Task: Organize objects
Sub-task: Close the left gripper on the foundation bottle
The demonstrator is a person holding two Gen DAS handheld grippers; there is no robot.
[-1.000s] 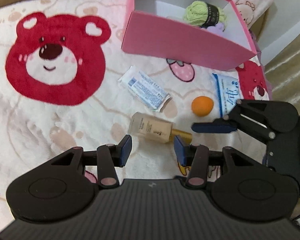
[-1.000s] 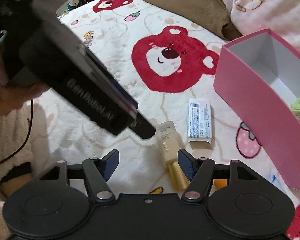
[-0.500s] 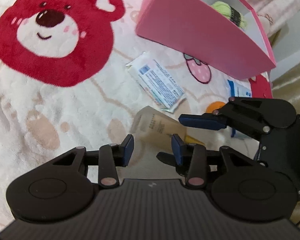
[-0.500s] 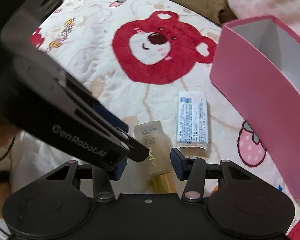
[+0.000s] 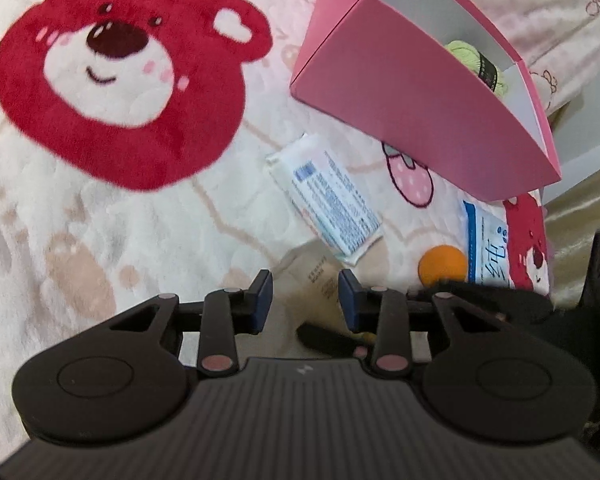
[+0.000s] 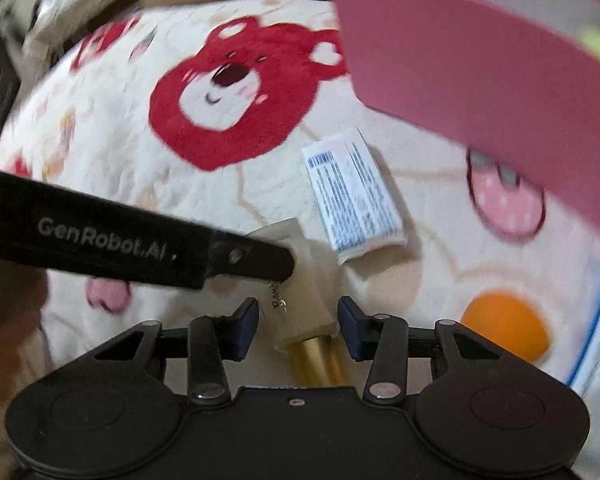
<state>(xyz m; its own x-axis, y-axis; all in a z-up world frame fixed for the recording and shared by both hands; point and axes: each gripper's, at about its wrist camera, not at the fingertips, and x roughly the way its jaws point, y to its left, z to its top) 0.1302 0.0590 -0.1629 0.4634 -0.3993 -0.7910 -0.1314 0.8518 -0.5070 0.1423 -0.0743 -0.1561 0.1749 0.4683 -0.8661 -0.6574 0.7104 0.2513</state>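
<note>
A beige foundation bottle [image 5: 320, 280] with a gold cap [image 6: 318, 356] lies on the bear-print blanket [image 5: 100, 220]. My left gripper [image 5: 304, 300] straddles its beige body with jaws closing; small gaps still show beside the pads. From the other side, my right gripper [image 6: 298, 328] straddles the bottle [image 6: 300, 280] near the cap. Its jaws are closing too, with a gap at the left pad. One left fingertip [image 6: 260, 258] lies against the bottle's body. The right gripper's black frame [image 5: 480, 304] shows low at the right in the left wrist view.
A white-and-blue wipes packet [image 5: 328, 200] lies just beyond the bottle. An orange ball [image 5: 442, 266] and a blue-and-white sachet [image 5: 486, 248] lie to the right. The pink box [image 5: 420, 92] behind holds green yarn [image 5: 476, 60].
Both grippers sank onto the bottle and their jaws narrowed around it. The right gripper rolled, and the bottle now sits between both pairs of fingers.
</note>
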